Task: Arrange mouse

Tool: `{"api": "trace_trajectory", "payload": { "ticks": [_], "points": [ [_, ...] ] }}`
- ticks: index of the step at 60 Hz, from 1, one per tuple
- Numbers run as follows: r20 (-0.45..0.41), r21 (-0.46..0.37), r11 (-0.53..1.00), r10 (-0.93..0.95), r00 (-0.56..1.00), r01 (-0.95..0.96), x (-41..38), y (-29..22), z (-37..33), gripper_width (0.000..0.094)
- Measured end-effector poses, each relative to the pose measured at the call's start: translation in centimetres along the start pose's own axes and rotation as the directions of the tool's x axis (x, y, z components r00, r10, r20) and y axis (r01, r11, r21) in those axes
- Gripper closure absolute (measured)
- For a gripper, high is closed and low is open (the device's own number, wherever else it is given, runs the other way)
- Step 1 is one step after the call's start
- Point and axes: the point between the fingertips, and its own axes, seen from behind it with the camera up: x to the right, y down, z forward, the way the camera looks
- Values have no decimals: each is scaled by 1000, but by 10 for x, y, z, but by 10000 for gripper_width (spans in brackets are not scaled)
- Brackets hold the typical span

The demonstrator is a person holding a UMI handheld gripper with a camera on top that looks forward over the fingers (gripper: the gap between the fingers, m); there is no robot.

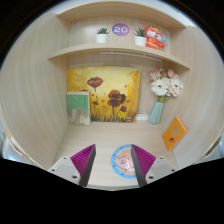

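Gripper view only, so just the one angle here: hand-held gripper [112,163] hanging over the pale surface [105,140] of a small desk nook, fingers spread apart with nothing clamped, two purple pads [84,160] facing each other. Between and just ahead of the fingers, one round pinkish thing [124,160] lying flat on the surface, possibly the mouse or a little mat for it, honestly can't tell which. No other obvious mouse anywhere, so probably that's the target, and probably aimed dead centre so the fingers can straddle it. Propped against the back wall: one flower painting [103,95], one greenish book [78,107] just to its side, one vase of pale flowers [162,92] at the other side, one orange card [174,132] leaning on the side wall. Leaning like that likely just to leave bare room in front. Two shelves above; upper shelf [120,49] with one small plant [102,34], one round purple sign [120,30], one red box [154,38].
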Motion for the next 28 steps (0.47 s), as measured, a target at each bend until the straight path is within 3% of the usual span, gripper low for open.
{"api": "trace_trajectory", "payload": {
  "ticks": [28],
  "points": [
    [9,17,1000,11,1000,-11,-38,20,-39,246]
  ]
}}
